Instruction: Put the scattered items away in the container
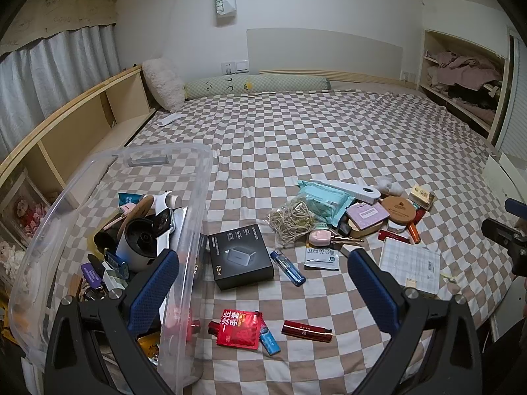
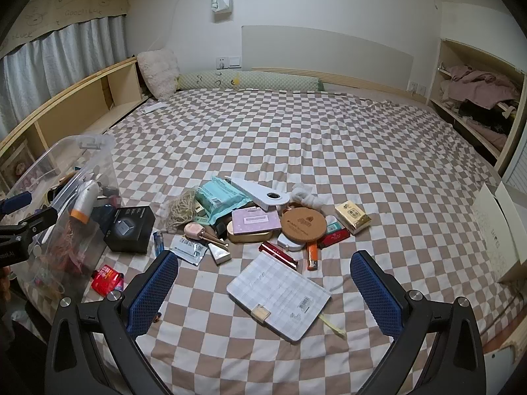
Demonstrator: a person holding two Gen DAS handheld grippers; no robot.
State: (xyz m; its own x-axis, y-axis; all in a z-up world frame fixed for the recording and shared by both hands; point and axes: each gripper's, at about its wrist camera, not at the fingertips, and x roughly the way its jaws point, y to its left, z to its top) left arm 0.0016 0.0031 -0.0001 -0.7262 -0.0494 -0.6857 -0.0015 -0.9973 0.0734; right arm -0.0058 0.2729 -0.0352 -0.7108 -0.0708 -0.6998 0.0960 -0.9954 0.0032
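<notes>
A clear plastic container (image 1: pixel 197 197) stands at the left of the checkered bed, holding several items; it also shows in the right wrist view (image 2: pixel 102 164). Scattered items lie beside it: a black 65W box (image 1: pixel 242 256), a blue lighter (image 1: pixel 291 268), a red sachet (image 1: pixel 240 329), a red tube (image 1: pixel 306 331), a checked notebook (image 2: pixel 278 296), a round cork coaster (image 2: pixel 303 225). My left gripper (image 1: pixel 263 278) is open and empty, its left finger over the container's rim. My right gripper (image 2: pixel 263 279) is open and empty above the notebook.
A heap of small things sits mid-bed: a teal packet (image 2: pixel 219 199), a white tool (image 2: pixel 260 194), a rope bundle (image 1: pixel 293 219), a gold box (image 2: pixel 352 217). Wooden shelves (image 1: pixel 82 121) line the left, a clothes shelf (image 2: pixel 477 98) the right, pillows (image 1: pixel 257 85) at the headboard.
</notes>
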